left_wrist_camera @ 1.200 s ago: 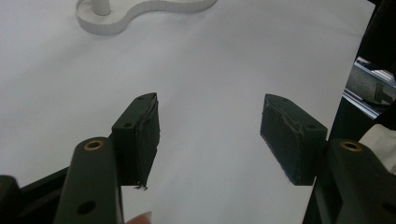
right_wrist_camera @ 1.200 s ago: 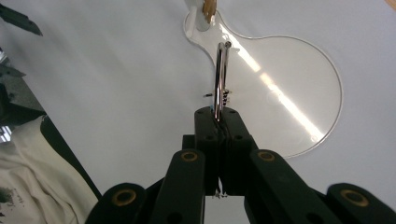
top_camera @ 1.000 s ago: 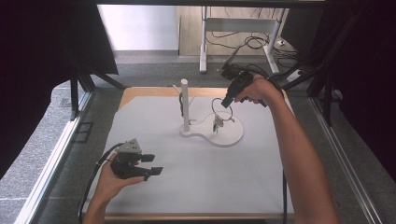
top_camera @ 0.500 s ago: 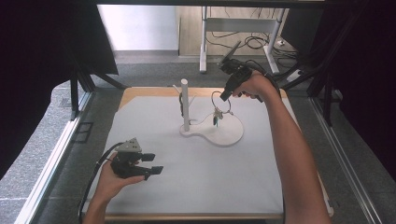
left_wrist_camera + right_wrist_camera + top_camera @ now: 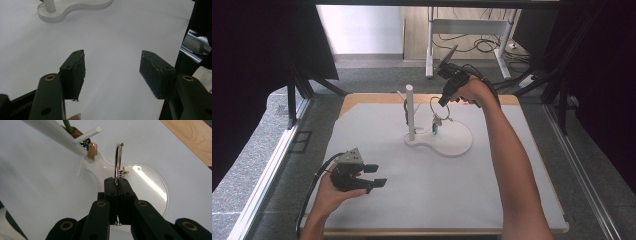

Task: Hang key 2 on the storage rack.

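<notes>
A white stand rises on a white base (image 5: 457,145), its pole (image 5: 410,112) bearing short pegs. My right gripper (image 5: 443,103) is shut on a metal key ring (image 5: 439,107), held just right of the pole with small keys dangling below over the base. In the right gripper view the ring (image 5: 118,160) stands upright from the gripper's (image 5: 117,182) closed jaws, close to a peg (image 5: 87,135) and a brass-coloured charm (image 5: 92,151) on the pole (image 5: 55,132). My left gripper (image 5: 376,175) rests open and holds nothing near the table's front left; in its own view the gripper (image 5: 112,72) shows white tabletop between its jaws.
A white mat (image 5: 437,200) covers the wooden table (image 5: 362,100). Black curtains hang on both sides. A desk frame (image 5: 429,45) and floor cables lie beyond the far edge. A metal rail (image 5: 267,170) runs along the left.
The right gripper has carried the key ring leftward and slightly down, closer to the pole. The left gripper has stayed put.
</notes>
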Tool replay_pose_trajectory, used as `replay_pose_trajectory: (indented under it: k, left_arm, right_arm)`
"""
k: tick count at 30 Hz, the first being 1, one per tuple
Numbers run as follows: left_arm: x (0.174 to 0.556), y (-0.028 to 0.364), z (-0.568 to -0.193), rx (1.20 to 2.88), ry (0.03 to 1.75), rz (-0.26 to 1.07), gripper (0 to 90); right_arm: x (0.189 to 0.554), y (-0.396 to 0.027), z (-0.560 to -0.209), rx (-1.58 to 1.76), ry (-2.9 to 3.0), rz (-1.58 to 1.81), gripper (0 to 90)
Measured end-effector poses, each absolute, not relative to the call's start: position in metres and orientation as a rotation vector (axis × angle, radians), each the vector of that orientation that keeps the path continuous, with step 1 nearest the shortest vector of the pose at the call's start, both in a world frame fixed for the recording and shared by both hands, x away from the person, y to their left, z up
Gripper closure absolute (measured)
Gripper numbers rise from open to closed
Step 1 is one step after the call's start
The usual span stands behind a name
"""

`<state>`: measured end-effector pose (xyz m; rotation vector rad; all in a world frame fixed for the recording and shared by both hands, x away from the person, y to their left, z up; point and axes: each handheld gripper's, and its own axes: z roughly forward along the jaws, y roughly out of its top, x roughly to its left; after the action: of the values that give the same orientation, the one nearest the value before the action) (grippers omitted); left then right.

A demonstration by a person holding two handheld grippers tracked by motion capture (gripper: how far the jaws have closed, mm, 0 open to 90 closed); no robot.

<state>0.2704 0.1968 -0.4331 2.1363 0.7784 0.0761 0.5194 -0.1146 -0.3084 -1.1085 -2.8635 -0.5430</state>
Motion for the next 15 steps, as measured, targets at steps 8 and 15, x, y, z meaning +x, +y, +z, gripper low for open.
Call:
replay_pose_trajectory:
  k: [8,15]
  left_arm:
    - [0.270,0.198,-0.432,2.132,0.770,0.076,37.9]
    - [0.271,0.199,-0.433,2.132,0.766,0.072,37.9]
  right_arm:
    - [0.527,-0.107,-0.310,-1.097,-2.864,-0.543,87.6]
    - [0.535,-0.098,-0.312,-1.106,-2.866,-0.550,87.7]
